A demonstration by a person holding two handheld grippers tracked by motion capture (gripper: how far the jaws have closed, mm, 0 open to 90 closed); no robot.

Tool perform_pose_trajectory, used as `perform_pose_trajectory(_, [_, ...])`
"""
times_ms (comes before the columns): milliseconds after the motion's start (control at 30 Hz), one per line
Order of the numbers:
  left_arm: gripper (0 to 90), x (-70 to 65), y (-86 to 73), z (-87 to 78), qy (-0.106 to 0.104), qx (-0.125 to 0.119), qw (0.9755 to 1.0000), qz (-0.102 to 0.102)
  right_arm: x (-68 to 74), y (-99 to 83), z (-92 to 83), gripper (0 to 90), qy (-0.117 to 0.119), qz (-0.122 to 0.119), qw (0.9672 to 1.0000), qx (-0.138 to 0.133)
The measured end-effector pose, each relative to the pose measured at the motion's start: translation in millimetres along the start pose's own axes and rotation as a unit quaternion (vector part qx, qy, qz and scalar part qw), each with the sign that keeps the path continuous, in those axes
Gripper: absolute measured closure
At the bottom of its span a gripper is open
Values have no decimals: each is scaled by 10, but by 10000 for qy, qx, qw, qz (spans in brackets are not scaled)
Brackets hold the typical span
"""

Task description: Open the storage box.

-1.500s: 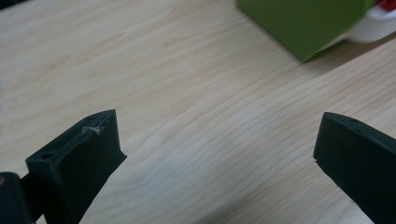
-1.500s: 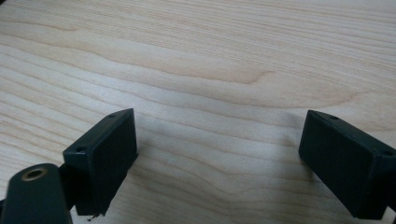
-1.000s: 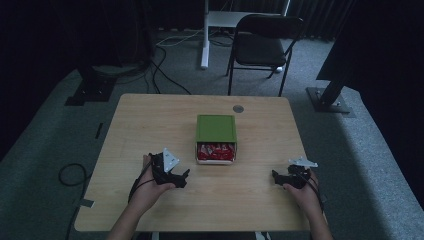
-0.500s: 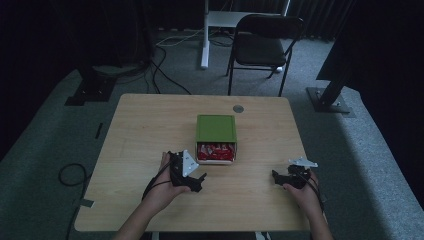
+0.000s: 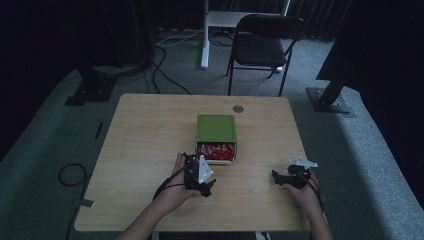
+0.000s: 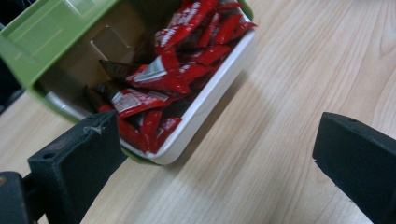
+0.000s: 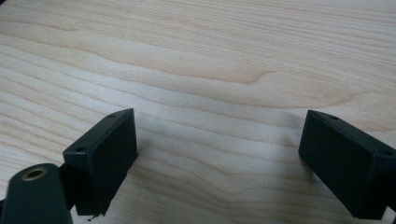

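Step in hand: approach. L gripper [image 5: 206, 189] sits just beside the green box [image 5: 216, 128] at table [image 5: 140, 150] centre, jaws spread wide, nothing held. R gripper [image 5: 278, 178] rests well apart near the table's right edge, also released. Next move likely needs L jaws lowered into the white tray [image 6: 219, 84] onto one red sachet [image 6: 159, 77]. Sachets: glossy, loosely heaped.
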State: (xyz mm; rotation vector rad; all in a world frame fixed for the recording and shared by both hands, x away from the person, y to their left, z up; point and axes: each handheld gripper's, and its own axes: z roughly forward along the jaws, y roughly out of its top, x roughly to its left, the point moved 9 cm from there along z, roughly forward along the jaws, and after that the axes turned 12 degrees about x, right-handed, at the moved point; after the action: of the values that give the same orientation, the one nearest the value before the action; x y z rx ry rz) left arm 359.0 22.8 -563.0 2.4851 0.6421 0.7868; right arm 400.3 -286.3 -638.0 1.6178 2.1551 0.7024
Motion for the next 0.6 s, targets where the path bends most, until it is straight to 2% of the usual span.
perform_pose_trajectory(67, [21,-47,7,31,38,35,9999,154,0,0,0,108,-1,-2,10000,-1])
perform_pose_trajectory(100, [21,-47,7,31,38,35,9999,154,0,0,0,108,-1,0,10000,-1])
perform_pose_trajectory(133, [21,-97,10,60,79,83,9994,337,0,0,0,108,-1,-1,10000,-1])
perform_pose_trajectory(300, [21,-171,16,134,250,192,9968,738,0,0,0,108,0,-2,10000,-1])
perform_pose_trajectory(467, [21,-239,33,201,248,223,9948,965,0,0,0,108,-1,-2,10000,-2])
perform_pose_trajectory(600, [21,-252,52,250,283,261,9938,1043,0,0,0,108,-1,-2,10000,-2])
